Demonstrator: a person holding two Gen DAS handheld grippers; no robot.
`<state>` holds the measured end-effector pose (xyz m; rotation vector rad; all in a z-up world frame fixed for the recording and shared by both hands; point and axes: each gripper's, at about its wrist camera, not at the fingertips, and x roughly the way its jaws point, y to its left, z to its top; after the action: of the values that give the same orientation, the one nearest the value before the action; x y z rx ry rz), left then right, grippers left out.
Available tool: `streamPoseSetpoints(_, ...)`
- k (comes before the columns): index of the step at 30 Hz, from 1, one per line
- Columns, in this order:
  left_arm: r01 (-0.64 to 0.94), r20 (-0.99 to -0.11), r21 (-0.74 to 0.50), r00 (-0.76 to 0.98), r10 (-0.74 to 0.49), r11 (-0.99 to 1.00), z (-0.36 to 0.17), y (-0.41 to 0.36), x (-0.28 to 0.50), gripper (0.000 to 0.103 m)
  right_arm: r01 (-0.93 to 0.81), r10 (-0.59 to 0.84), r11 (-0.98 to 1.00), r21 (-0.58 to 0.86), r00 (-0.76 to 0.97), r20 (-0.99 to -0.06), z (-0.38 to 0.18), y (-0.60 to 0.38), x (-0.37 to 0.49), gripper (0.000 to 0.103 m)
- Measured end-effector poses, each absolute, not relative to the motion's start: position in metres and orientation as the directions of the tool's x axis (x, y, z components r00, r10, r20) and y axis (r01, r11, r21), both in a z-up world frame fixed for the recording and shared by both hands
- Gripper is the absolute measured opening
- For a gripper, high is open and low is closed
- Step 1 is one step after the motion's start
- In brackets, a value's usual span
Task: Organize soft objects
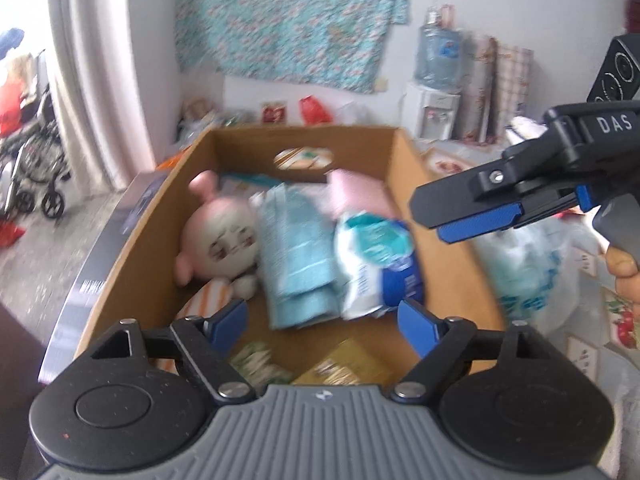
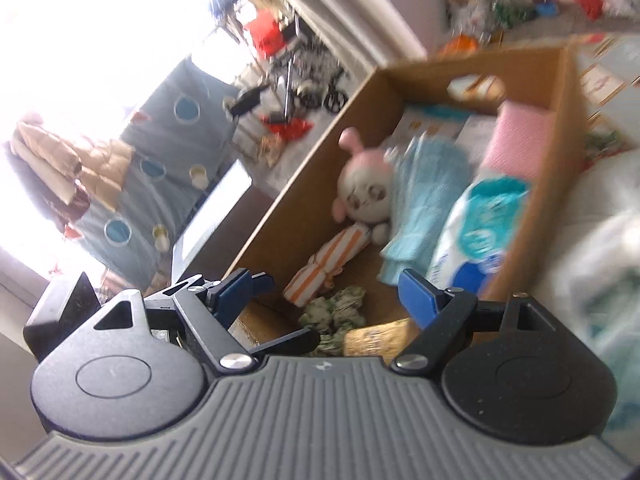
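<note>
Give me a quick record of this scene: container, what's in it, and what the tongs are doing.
container: cardboard box, open top
contents: plush toy, blue towel, wipes pack, pink cloth, striped cloth
left tongs: open, empty, above the box's near end
right tongs: open, empty
image quality: motion-blurred

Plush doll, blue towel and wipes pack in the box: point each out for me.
Plush doll (image 1: 230,236): left wrist view, on its white face.
Blue towel (image 1: 298,256): left wrist view, middle of the folded cloth.
Wipes pack (image 2: 476,236): right wrist view, on its teal label.
</note>
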<state>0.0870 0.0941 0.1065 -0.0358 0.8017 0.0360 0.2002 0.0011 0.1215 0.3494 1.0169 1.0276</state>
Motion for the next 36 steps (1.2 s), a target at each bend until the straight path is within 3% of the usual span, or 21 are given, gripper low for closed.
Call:
streamPoseSetpoints(6, 0.087, -0.669, -0.031, 0.739, -0.086, 0.996, 0.131, 0.039, 0.119, 0.088, -0.539, 0.786, 0.614, 0.576, 0.354, -0.507, 0.158, -0.093, 0.207, 0.081)
streamPoseSetpoints(13, 0.259, -0.705, -0.004, 0.684, -0.187, 0.966, 0.119, -0.046, 0.185, 0.09, -0.327, 0.628, 0.773, 0.544, 0.518, -0.581, 0.143, -0.209, 0.247, 0.081)
streamPoseSetpoints(25, 0.438, -0.808, 0.083, 0.555, -0.198, 0.895, 0.062, -0.165, 0.289, 0.089, 0.076, 0.638, 0.711, 0.699, 0.348, -0.687, 0.001, -0.284, 0.33, 0.081)
streamPoseSetpoints(36, 0.487, -0.859, 0.118, 0.488, -0.157, 0.866, 0.026, -0.193, 0.327, 0.076, 0.128, 0.653, 0.708, 0.695, 0.257, -0.712, -0.031, -0.255, 0.369, 0.079)
